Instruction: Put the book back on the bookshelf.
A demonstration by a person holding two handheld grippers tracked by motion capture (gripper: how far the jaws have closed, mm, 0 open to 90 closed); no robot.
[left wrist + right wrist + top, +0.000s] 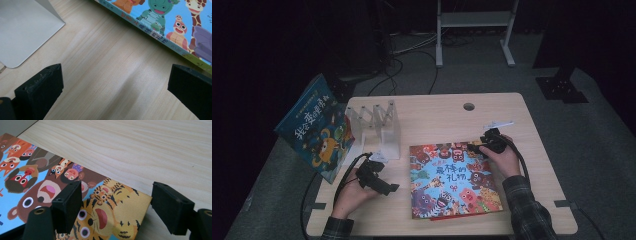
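On the table (512, 210), slightly right of centre and towards the near edge, a picture book (452, 180) is laid flat, cover up. Its far right corner is straddled by the right gripper (116, 211) — jaws spread, nothing pinched. The left gripper (115, 92) is held left of the book — jaws wide apart over bare wood, beside a white book stand (377, 130).
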